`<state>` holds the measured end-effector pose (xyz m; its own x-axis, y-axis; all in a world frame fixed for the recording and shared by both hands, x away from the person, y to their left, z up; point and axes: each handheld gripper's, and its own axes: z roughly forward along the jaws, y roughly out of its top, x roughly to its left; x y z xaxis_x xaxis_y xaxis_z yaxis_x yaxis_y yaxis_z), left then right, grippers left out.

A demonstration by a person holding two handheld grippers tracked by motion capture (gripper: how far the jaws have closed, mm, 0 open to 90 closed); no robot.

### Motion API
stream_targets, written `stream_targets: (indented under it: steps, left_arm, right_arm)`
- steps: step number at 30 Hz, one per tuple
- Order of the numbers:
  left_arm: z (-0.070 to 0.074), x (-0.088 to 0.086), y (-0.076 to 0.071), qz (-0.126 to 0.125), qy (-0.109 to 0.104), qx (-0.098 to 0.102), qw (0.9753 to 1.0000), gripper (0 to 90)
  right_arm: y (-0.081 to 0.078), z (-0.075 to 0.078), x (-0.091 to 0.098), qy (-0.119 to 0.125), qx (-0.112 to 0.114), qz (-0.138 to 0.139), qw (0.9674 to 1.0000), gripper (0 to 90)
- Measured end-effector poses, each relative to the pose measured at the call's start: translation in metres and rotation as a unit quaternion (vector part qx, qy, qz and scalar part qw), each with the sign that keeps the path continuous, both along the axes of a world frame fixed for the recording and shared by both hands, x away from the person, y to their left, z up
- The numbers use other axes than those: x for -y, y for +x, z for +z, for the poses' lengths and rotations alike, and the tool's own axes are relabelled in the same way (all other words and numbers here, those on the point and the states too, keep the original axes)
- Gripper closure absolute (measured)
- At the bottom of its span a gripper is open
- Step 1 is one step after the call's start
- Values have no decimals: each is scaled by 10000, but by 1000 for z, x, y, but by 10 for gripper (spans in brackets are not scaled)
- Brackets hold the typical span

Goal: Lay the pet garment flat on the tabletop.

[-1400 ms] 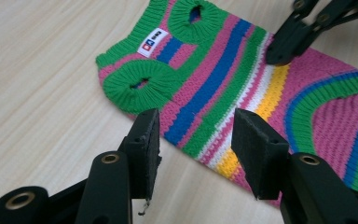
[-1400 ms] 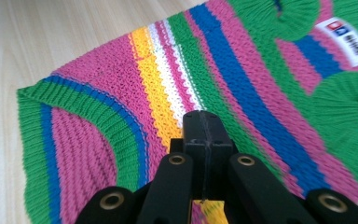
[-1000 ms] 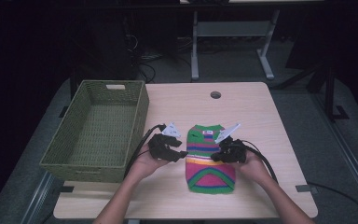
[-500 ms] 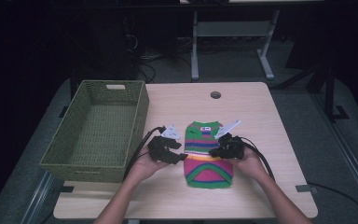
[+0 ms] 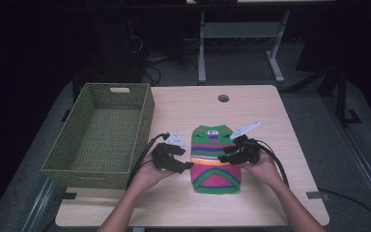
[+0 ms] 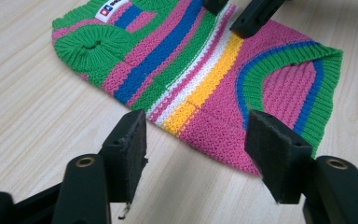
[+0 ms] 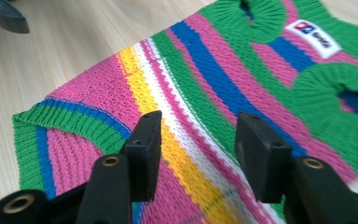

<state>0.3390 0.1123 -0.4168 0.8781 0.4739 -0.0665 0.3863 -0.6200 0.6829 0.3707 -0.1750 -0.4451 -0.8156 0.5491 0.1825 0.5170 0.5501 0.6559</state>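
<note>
A small striped knitted sweater (image 5: 214, 159) in green, pink, blue, yellow and white lies flat on the wooden table (image 5: 188, 104), neck end away from the person. My left gripper (image 5: 187, 165) is open at the sweater's left edge; in the left gripper view its pads (image 6: 131, 144) straddle the edge of the sweater (image 6: 205, 79) near the yellow stripe. My right gripper (image 5: 223, 158) is open over the sweater's right side; in the right gripper view its pads (image 7: 145, 154) hang just above the middle stripes of the sweater (image 7: 223, 88). Nothing is held.
A green woven basket (image 5: 102, 133) stands at the table's left side, close to the left hand. A round cable hole (image 5: 223, 98) sits near the far edge. Black cables (image 5: 145, 150) trail from both grippers. Table legs and dark floor lie beyond.
Both grippers have edged inward toward the sweater's middle; the right one now reaches over its right side. The sweater has not moved.
</note>
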Motion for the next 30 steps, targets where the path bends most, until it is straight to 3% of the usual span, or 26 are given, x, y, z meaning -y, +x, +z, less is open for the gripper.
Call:
stream_targets:
  steps: [4, 17, 23, 27, 30]
  left_arm:
    - [1, 0, -1, -2, 79, -2, 10000, 339]
    - [-4, -6, -13, 163, -12, -2, 9999, 287]
    - [-7, -12, -18, 201, -41, 18, 9998, 278]
    - [-6, -10, -24, 185, -91, 35, 9998, 276]
    - [-5, -10, -28, 212, -157, 67, 9996, 275]
  right_arm:
    - [-2, 4, 12, 48, 28, -106, 9999, 432]
    - [-14, 19, 50, 81, 101, -398, 9991, 352]
    - [-22, 17, 67, 107, 152, -522, 9985, 347]
    - [-25, 15, 74, 67, 32, -608, 9981, 331]
    - [-29, 15, 80, 81, 112, -604, 9981, 332]
